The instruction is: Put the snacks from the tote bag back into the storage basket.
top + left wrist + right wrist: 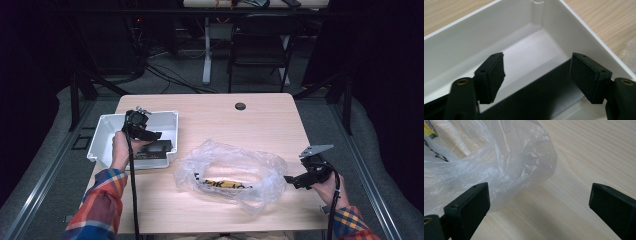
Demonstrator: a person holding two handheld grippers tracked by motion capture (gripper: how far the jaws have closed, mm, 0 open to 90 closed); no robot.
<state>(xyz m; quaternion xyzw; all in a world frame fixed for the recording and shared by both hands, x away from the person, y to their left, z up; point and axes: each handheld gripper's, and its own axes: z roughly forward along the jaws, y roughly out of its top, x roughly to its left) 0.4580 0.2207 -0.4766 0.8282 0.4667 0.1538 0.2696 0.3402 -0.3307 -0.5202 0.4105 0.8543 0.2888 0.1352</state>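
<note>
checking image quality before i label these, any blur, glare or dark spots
High view: table lit, room behind very dark, soft focus. Left gripper view: jaws blurred up close, bin wall sharper, mild sheen on its floor. Right gripper view: bag glints, grain crisp, jaws soft.

A: What do I see in the bin now?

B: A black flat box. It lies on the bin floor, in the near right part, close to the right wall. In the left gripper view I see the black box lying flat below the jaws, with its long edge going diagonal across the white floor.

A: And the bin itself?

B: White, rectangular, open on top. It stands on the left side of the table.

A: The bag?

B: Clear plastic, crumpled, lying in the middle of the table. Inside it lies something yellow with black print.
</note>
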